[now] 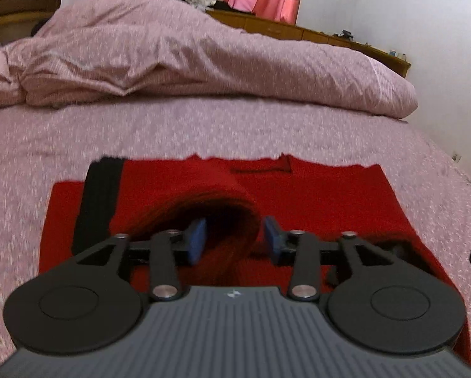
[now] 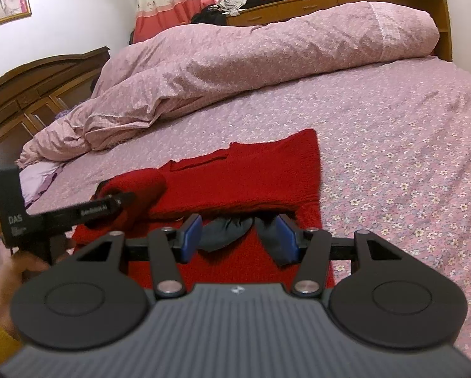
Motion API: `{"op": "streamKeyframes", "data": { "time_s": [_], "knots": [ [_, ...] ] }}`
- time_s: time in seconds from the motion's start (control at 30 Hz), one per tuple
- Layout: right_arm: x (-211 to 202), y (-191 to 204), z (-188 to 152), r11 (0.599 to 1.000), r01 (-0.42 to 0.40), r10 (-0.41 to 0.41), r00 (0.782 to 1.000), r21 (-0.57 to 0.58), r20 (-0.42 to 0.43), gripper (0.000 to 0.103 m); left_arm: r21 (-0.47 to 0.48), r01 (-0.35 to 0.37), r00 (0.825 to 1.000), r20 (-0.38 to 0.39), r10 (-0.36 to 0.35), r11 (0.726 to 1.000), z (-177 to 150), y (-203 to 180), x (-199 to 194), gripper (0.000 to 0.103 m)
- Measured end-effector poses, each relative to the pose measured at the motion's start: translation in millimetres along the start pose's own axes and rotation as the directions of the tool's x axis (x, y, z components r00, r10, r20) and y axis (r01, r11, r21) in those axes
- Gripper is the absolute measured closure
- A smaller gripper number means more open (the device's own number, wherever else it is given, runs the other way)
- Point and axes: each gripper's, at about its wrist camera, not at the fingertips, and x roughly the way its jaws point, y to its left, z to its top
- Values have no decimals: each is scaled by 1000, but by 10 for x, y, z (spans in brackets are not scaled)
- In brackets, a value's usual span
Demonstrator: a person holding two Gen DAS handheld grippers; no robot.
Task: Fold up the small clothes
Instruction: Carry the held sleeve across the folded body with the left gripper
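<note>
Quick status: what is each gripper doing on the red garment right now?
Left gripper: open, a fold of the red garment between its pads, not pinched.
Right gripper: open over the dark cloth, holding nothing.

A bed [image 2: 393,119] covered by a pink flowered sheet is seen; a red sweater [image 2: 251,170] is spread flat on the near part of it, partly folded; a crumpled pink duvet [image 2: 235,63] is heaped across the far part, well apart from the sweater.

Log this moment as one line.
left gripper: open over rolled sleeve | right gripper: open, holding nothing | red sweater: flat on bed
</note>
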Motion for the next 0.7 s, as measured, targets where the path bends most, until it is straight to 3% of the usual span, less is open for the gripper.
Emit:
{"op": "streamKeyframes", "data": {
  "time_s": [0.17,0.5,0.7],
  "knots": [
    [3,76,-15,1000,-12,12,1000,-24,-10,48,-22,-10,1000,-20,9,1000,-87,20,-217,36],
    [119,389,106,987,-58,53,998,-147,-32,48,-85,-129,992,-16,128,988,-168,341,-641,34],
    [338,847,257,944,-139,131,990,-300,-46,48,-129,-224,975,-21,223,966,-242,597,-772,34]
  ]
}}
